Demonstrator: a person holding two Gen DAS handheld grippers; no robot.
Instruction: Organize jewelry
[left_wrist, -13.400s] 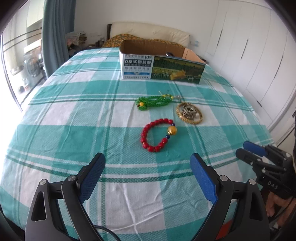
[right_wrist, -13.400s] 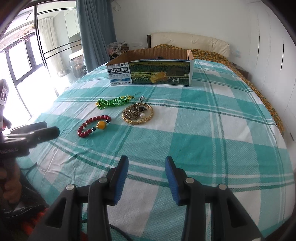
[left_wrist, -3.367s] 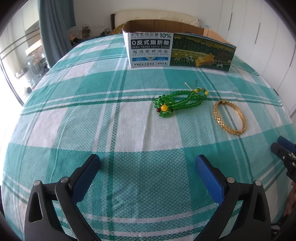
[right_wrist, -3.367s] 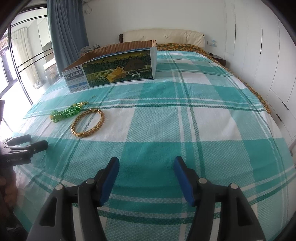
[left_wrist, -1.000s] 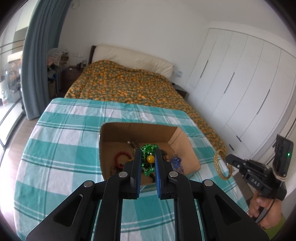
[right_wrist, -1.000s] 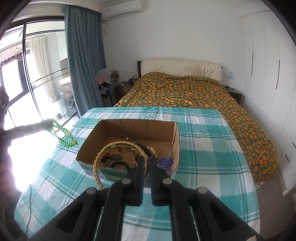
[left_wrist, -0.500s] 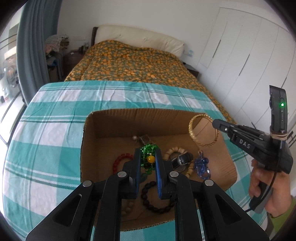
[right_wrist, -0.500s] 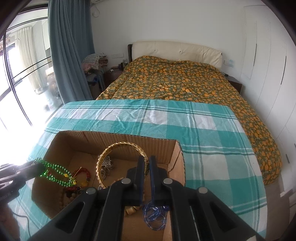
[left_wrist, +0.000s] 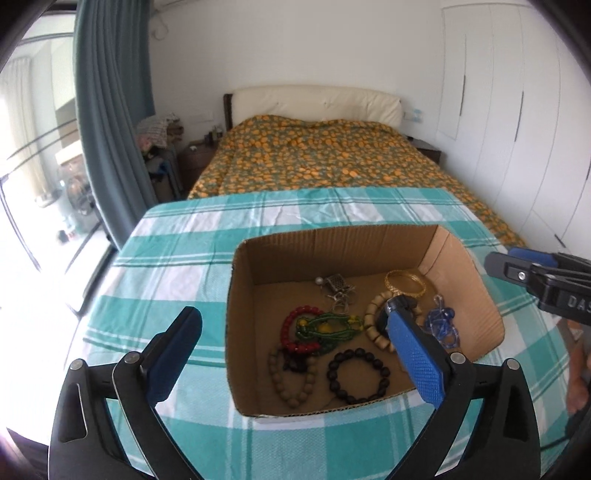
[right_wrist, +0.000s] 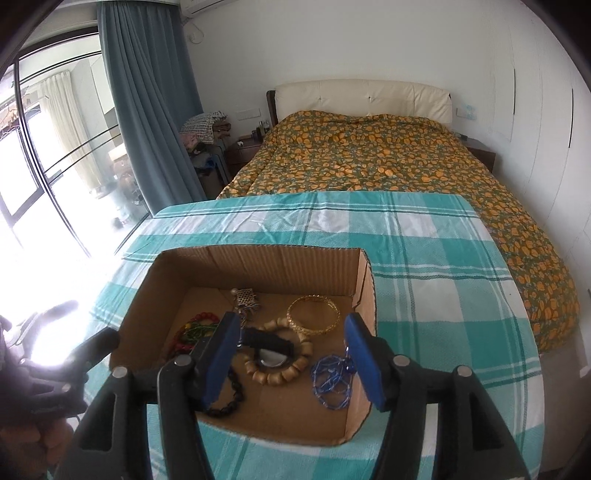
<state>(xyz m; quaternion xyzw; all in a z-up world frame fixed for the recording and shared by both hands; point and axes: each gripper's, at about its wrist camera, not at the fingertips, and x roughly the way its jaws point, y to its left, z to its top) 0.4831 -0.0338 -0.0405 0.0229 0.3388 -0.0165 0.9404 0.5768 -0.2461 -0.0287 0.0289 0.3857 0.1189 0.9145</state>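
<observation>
Jewelry is all in the cardboard box (left_wrist: 240, 314) now. Left wrist view: left gripper (left_wrist: 291, 354) jaws just sprang wide, nothing between them; green beads (left_wrist: 332, 326) dropped onto the red bracelet (left_wrist: 295, 330). Right wrist view: right gripper (right_wrist: 291, 360) jaws just opened too, empty; gold bangle (right_wrist: 313, 319) lies flat near the back wall. Both drops look done, cloth around the box shows nothing left
</observation>
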